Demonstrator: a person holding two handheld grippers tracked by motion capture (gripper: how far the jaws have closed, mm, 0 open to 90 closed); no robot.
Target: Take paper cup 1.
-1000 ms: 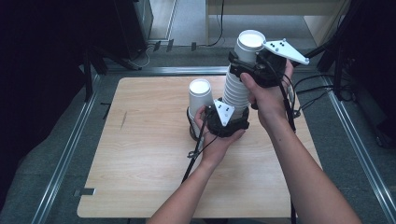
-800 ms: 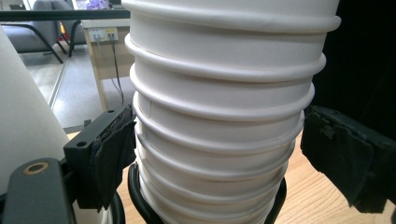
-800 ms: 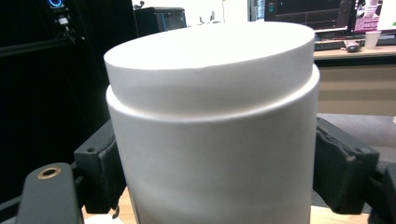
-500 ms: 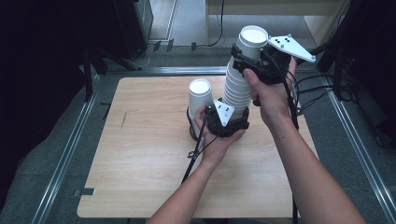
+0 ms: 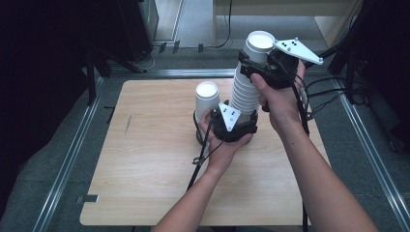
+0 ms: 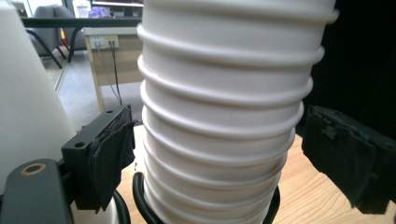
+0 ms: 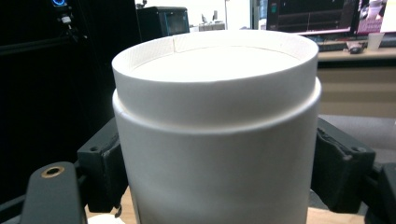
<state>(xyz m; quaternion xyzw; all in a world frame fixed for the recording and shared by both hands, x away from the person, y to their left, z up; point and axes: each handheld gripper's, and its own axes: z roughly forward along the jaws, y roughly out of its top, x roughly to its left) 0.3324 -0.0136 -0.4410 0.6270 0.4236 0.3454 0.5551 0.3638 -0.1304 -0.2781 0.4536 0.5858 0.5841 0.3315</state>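
A white paper cup point(image 7: 217, 135), turned upside down so its recessed flat base faces up, stands close to the camera. The right gripper point(image 7: 219, 168) clamps it between two black jaws, one pressed against each side of the cup wall. A round brass-ringed hole sits on the black gripper body at the cup's lower left. Beyond the cup's upper right, a wooden desk point(image 7: 355, 79) carries dark computer monitors point(image 7: 308, 11). Left of the cup lies dark black equipment point(image 7: 56, 70).
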